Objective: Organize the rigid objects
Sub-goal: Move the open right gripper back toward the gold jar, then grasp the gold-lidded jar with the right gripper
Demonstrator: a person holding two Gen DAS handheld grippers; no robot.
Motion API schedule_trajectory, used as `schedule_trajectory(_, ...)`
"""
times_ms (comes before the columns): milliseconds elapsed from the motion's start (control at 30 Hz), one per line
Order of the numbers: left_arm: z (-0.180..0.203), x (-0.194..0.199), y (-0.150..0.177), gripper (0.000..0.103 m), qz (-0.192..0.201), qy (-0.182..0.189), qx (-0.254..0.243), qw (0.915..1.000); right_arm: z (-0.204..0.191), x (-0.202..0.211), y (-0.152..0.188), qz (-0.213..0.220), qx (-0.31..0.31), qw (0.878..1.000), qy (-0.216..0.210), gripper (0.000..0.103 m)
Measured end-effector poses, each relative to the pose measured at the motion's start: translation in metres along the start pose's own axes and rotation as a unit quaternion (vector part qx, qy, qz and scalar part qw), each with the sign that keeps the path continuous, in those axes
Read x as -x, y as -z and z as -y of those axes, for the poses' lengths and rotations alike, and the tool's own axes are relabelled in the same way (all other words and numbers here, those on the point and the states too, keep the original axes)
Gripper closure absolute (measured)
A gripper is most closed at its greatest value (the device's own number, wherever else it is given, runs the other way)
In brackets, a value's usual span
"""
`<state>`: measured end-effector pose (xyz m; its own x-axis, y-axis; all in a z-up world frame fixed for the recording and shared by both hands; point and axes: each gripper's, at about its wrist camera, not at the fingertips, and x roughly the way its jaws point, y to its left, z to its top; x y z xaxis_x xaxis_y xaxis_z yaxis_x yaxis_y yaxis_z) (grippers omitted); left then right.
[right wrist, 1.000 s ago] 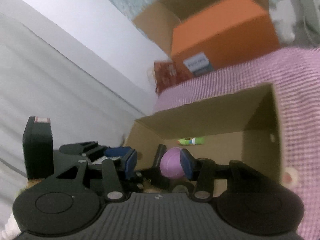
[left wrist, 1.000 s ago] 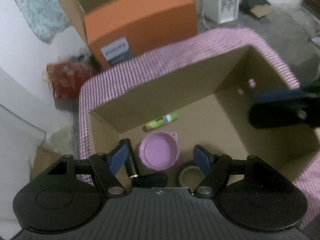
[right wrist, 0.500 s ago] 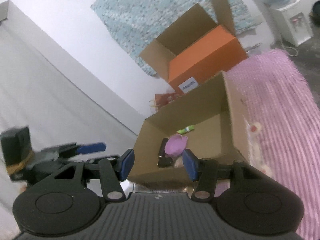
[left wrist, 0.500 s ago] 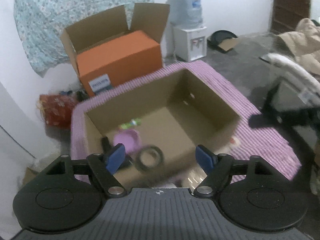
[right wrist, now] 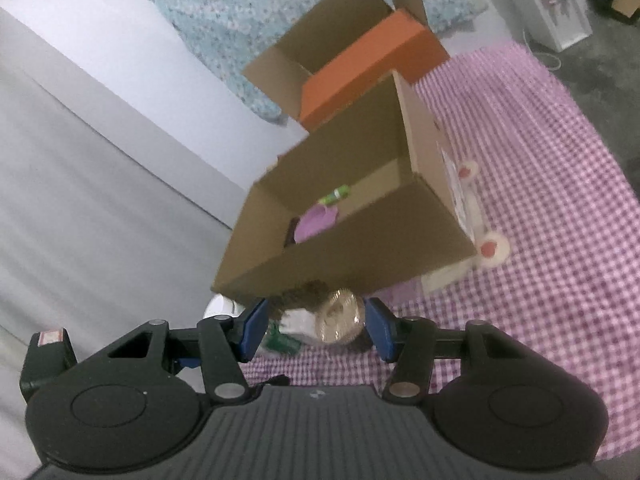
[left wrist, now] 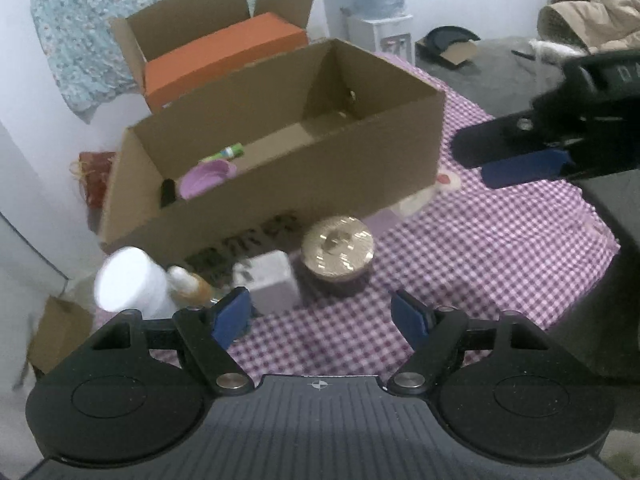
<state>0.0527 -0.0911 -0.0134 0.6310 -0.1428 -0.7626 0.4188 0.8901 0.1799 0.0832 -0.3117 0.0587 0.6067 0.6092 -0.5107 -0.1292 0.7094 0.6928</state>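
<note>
Grippers above checked cloth (left wrist: 500, 248), cardboard box (left wrist: 320, 184) ahead.
Left gripper (left wrist: 322, 318): fingers spread wide, holding nothing. Right gripper (right wrist: 314, 328): fingers apart, empty. Box contains purple bowl (left wrist: 206, 172), green tube (left wrist: 224, 154) and a dark item. Just in front of the box stand a gold-lidded jar (left wrist: 338, 252), white block (left wrist: 272, 282), white-capped bottle (left wrist: 128, 280) and small amber bottle (left wrist: 188, 284).

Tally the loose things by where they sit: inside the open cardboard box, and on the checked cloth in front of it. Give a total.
Inside the cardboard box: 3 (purple bowl, green tube, black item)
On the checked cloth, in front: 4 (gold-lidded jar, white box, amber bottle, white-capped container)
Total: 7
</note>
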Motion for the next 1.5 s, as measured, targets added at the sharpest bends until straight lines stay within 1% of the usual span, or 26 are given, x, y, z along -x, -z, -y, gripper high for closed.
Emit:
schedule_trajectory(100,0.01,-0.01,0.007,0.026,0.001,-0.004,-0.003,1.0,0.002,-0.007,0.006,-0.011,0.005,1.0,0.008,0.047)
schedule_trajectory(267,0.019,-0.023,0.015,0.027,0.005,-0.009,-0.019,0.9998,0.007,-0.029,0.004,-0.029,0.008,0.999,0.02,0.047)
schedule_trajectory(400,0.018,-0.032,0.017,0.031,0.01,0.003,-0.01,0.9999,0.009,-0.048,0.0,-0.048,0.01,0.998,0.025,0.047)
schedule_trajectory(467,0.018,-0.035,0.017,0.032,0.015,0.003,-0.009,0.9998,0.011,-0.056,-0.001,-0.056,0.009,0.998,0.026,0.047)
schedule_trajectory(567,0.017,-0.041,0.017,0.037,0.014,-0.001,-0.011,0.9998,0.012,-0.069,-0.004,-0.067,0.009,0.997,0.029,0.047)
schedule_trajectory(767,0.016,-0.053,0.016,0.044,0.01,0.001,-0.014,0.9998,0.014,-0.094,-0.008,-0.084,0.011,0.996,0.034,0.047)
schedule_trajectory(967,0.009,-0.062,0.013,0.045,0.01,0.005,-0.009,0.9999,0.013,-0.122,-0.011,-0.106,0.025,0.993,0.04,0.05)
schedule_trajectory(1133,0.005,-0.073,0.007,0.045,0.005,0.02,-0.003,0.9998,0.01,-0.14,-0.01,-0.122,0.035,0.991,0.044,0.052)
schedule_trajectory(1233,0.006,-0.072,0.006,0.045,0.004,0.023,-0.006,0.9997,0.008,-0.142,-0.009,-0.125,0.04,0.99,0.049,0.052)
schedule_trajectory(1367,0.007,-0.069,0.004,0.045,0.003,0.041,-0.004,0.9992,0.01,-0.136,-0.007,-0.128,0.04,0.99,0.049,0.052)
schedule_trajectory(1500,0.015,-0.066,0.007,0.045,0.004,0.056,-0.015,0.9983,0.015,-0.123,-0.004,-0.129,0.035,0.99,0.052,0.052)
